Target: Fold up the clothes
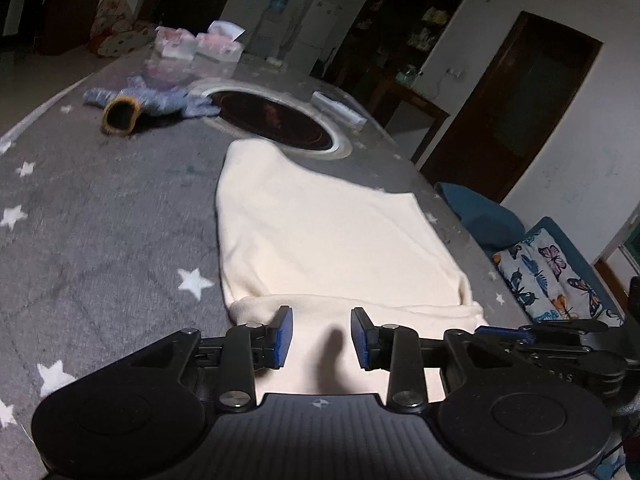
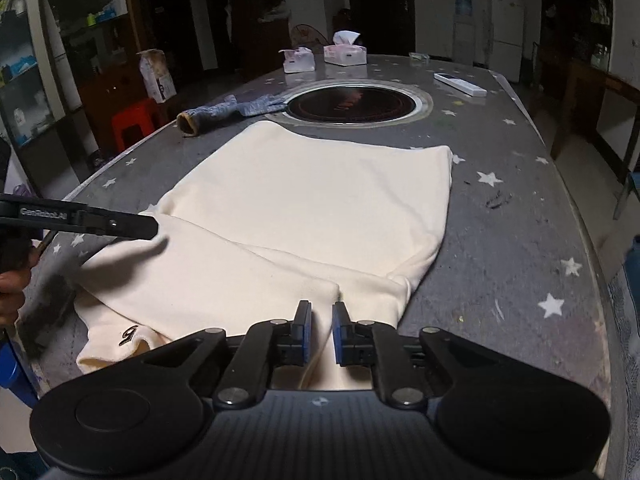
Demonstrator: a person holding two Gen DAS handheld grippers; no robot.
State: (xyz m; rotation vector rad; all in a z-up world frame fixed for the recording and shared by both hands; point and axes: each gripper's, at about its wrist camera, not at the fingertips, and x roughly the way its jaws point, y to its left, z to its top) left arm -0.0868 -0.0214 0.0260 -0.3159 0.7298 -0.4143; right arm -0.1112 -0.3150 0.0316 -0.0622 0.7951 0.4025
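Partly hidden: cream garment (image 2: 304, 216) near edge | left claw (image 1: 321, 336) wide | right claw (image 2: 321, 330) narrow, empty

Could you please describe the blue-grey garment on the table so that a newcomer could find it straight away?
Start at the round dark hotplate sunk into the star-patterned table. Just to its left, beyond the big cream garment, lies the crumpled blue-grey garment. Unlike the flat cream one, it is small, speckled and bunched, with a brown-edged cuff gaping open.

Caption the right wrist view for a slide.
Right gripper open over the cream garment's near edge on a star-patterned table.
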